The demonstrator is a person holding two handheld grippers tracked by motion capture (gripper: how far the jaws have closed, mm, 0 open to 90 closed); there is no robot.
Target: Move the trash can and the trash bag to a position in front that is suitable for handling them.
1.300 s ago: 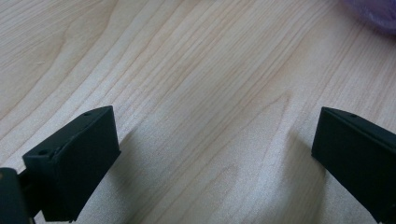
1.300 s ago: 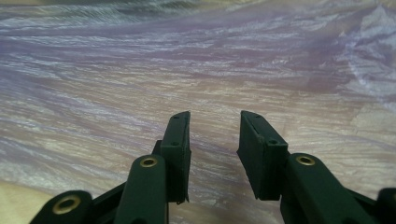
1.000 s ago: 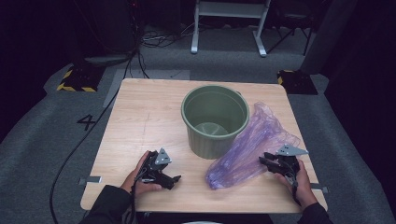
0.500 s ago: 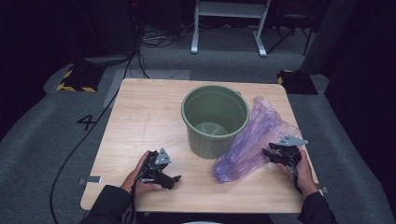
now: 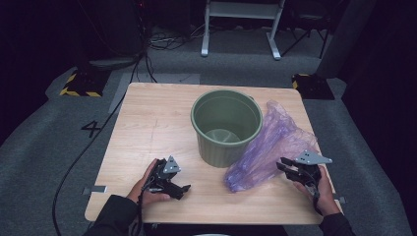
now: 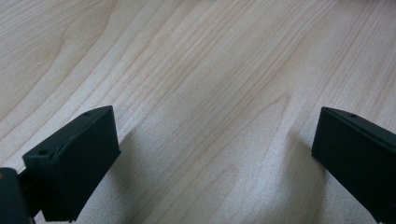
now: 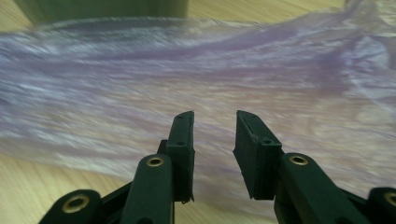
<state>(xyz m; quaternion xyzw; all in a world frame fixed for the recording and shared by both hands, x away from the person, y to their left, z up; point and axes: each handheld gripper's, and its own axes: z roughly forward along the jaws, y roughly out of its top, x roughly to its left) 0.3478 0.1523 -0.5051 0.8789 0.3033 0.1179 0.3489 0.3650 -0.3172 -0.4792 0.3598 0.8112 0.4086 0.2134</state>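
A green plastic bucket [image 5: 226, 125] stands upright and empty in the middle of the wooden table [image 5: 147, 123]. A crumpled purple plastic bag [image 5: 268, 152] lies against its right side. My right gripper [image 5: 284, 166] sits at the bag's right edge and points left at it. In the right gripper view its jaws [image 7: 215, 126] stand a narrow gap apart, just short of the bag [image 7: 187, 70]. They have just been closing with nothing pinched between them. My left gripper [image 5: 179, 189] rests near the front edge with its jaws [image 6: 215, 154] spread wide over bare wood.
The bucket's base [image 7: 102, 8] shows beyond the bag in the right gripper view. Grey carpet surrounds the table, with a cable [image 5: 88, 147] running along the left side and a white stand [image 5: 241, 24] behind.
My right gripper has shifted slightly away from the front edge along the bag's side, and the bag's near end has moved a little. The left gripper has stayed put.
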